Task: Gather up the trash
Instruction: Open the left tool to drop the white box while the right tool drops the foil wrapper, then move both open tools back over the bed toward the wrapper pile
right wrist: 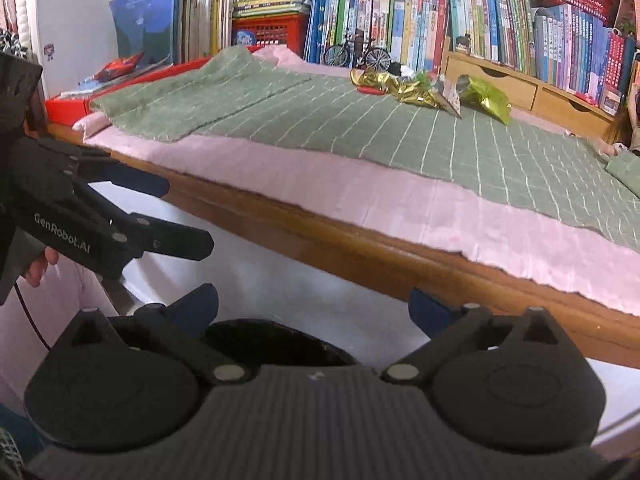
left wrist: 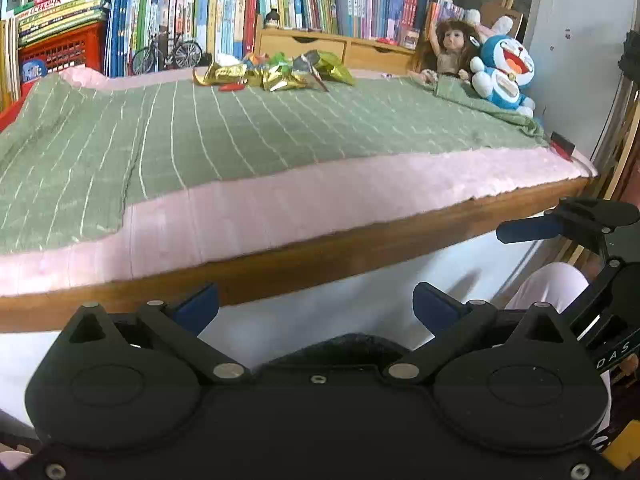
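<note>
A heap of gold and green foil wrappers lies at the far side of the bed on a green striped blanket, with a small red piece beside it. My left gripper is open and holds nothing, low in front of the bed's wooden edge. My right gripper is open wide too, with nothing between its fingers. A dark round thing sits just below both grippers, mostly hidden.
Books line the wall behind the bed. A wooden drawer box, a doll, a blue plush toy, a model bicycle and a red crate stand along the back. The wooden bed rail runs close ahead.
</note>
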{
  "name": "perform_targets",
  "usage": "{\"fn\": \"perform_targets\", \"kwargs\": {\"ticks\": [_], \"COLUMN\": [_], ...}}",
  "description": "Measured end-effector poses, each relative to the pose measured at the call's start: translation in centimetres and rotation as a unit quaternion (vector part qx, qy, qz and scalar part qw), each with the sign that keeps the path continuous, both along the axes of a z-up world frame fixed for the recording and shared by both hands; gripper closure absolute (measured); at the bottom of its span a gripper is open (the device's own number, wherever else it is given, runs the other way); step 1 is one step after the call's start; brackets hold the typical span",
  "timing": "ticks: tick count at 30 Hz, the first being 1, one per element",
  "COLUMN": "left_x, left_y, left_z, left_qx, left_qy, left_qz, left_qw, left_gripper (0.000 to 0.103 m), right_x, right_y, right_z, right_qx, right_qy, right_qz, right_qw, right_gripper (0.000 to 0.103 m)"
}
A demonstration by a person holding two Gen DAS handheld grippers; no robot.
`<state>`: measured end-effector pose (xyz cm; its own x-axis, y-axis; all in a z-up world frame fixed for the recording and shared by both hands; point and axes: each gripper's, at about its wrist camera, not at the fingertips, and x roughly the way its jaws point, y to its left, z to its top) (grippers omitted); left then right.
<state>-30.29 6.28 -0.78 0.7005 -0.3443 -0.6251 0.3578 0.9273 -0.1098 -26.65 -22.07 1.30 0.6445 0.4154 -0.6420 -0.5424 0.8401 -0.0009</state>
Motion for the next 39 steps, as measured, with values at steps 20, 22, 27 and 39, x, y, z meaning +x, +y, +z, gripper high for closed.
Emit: {"fn": "perform_targets", "kwargs": {"ticks": [20, 22, 27, 39], "left_x": [5.0, 5.7, 8.3, 16.2], "left_y": [-0.8, -0.8, -0.6, 1.7], "left_z": [5.4, 5.6, 5.6, 5.8], "left_qx": [-0.001, -0.001, -0.014, -0.024], "left_qy": [-0.075, -0.079, -0.077, -0.078], "left_qz": [0.002, 0.004, 0.015, 0.065], "left_qw": [0.9972, 0.9969, 0.9968, 0.9946], "left_gripper": [0.0, 0.0, 0.0, 0.0], "right_x": [6.2, 7.1, 9.4, 16.5], "right_y": [-1.9, -2.0, -2.2, -3.1], "right_z": [6.6, 6.9, 7.0, 6.3], "right_qx": [0.059, 0.062, 0.064, 0.086], "right_qy": [-0.056, -0.061, -0.064, -0.052], "right_qz": [-0.047, -0.053, -0.067, -0.095], "right_qw": [0.996, 0.995, 0.994, 0.99], "right_gripper": [0.0, 0.0, 0.0, 0.0]}}
